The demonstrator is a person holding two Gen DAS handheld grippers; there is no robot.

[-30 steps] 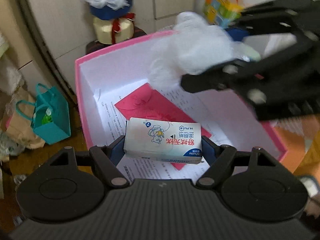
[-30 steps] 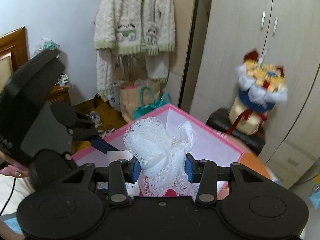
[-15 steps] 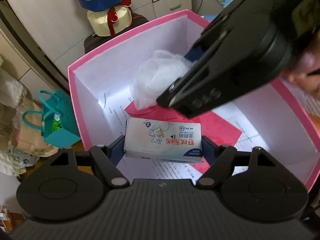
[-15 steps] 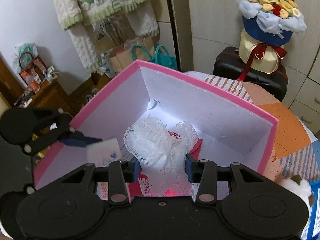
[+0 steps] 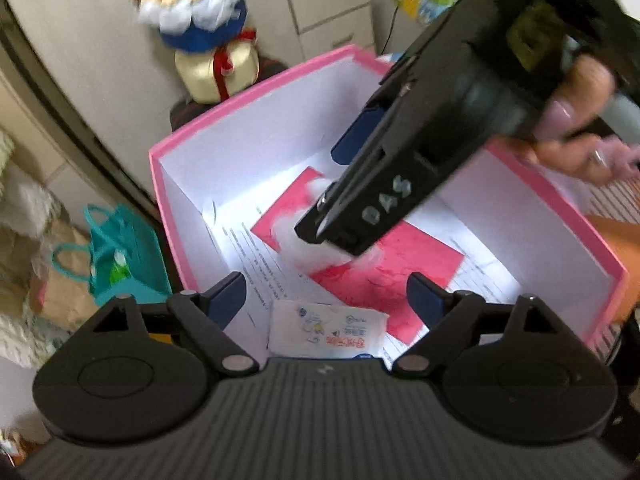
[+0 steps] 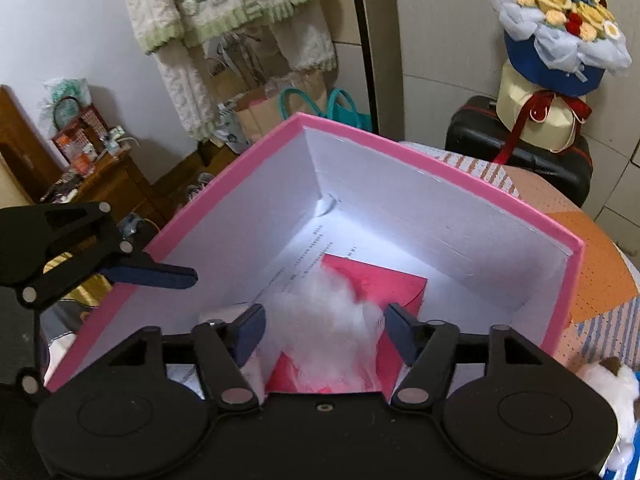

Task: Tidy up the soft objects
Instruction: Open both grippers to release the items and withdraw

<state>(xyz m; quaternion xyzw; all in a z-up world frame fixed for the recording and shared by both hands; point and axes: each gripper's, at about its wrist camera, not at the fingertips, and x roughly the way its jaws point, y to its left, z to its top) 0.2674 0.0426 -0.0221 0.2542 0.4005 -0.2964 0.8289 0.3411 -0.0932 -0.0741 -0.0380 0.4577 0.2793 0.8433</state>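
Observation:
A pink box with white inner walls stands open, with printed paper and a red sheet on its floor. My left gripper is open above a white tissue pack that lies loose in the box. My right gripper is open over the box, and a white mesh puff lies blurred between its fingers. In the left wrist view the puff shows under the right gripper's body.
A flower bouquet sits on a black case behind the box. A teal bag and paper bags stand on the floor to the left. A white plush toy lies at the right on the patterned tabletop.
Both grippers have opened. The tissue pack has dropped from the left gripper into the box. The mesh puff has left the right gripper's grip and falls to the box floor.

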